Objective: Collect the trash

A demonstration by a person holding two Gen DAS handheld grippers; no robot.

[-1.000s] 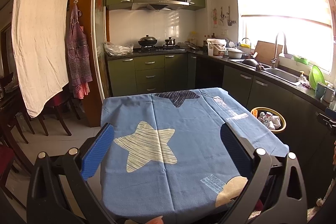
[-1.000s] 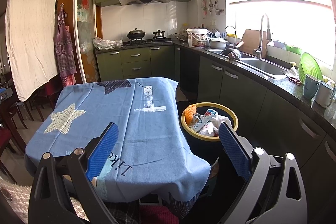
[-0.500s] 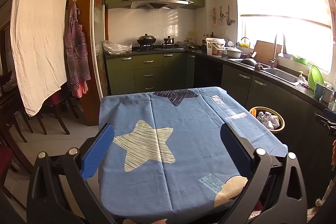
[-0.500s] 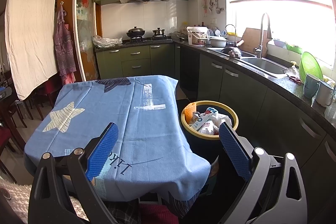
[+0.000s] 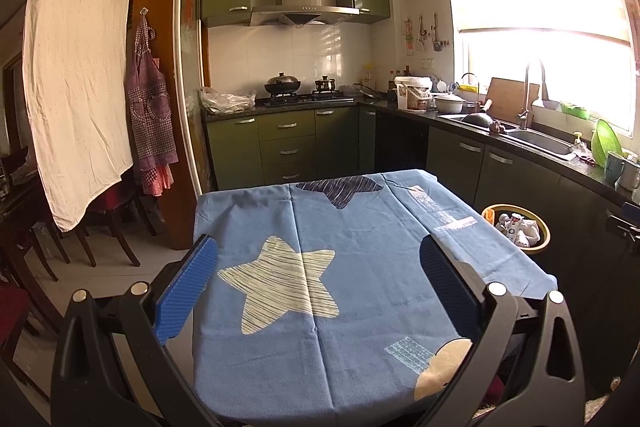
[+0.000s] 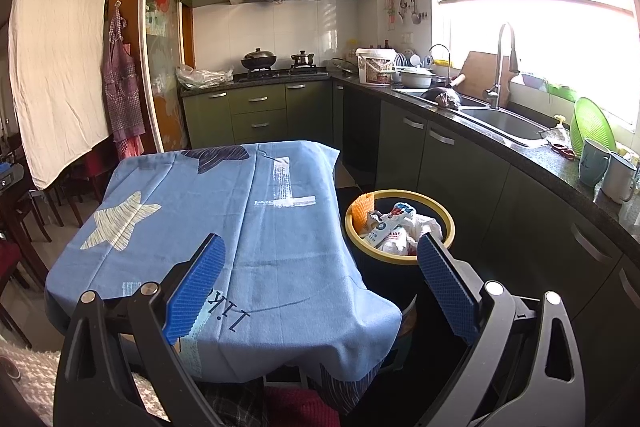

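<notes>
A dark bin with a yellow rim (image 6: 400, 223) stands on the floor right of the table, holding white wrappers and an orange piece; it also shows in the left wrist view (image 5: 516, 227). The table wears a blue cloth with star prints (image 5: 304, 267), also seen in the right wrist view (image 6: 240, 227). I see no loose trash on the cloth. My left gripper (image 5: 316, 287) is open and empty above the cloth's near half. My right gripper (image 6: 320, 283) is open and empty above the table's near right corner, left of the bin.
Green cabinets and a dark counter (image 6: 520, 147) run along the back and right, with a sink (image 6: 504, 123), mugs (image 6: 604, 167) and a stove with pots (image 5: 300, 91). Chairs (image 5: 112, 227) and a hanging white sheet (image 5: 76, 67) stand at the left.
Both grippers have shifted slightly, so the table and bin sit a little differently in view. Both stay open and empty.
</notes>
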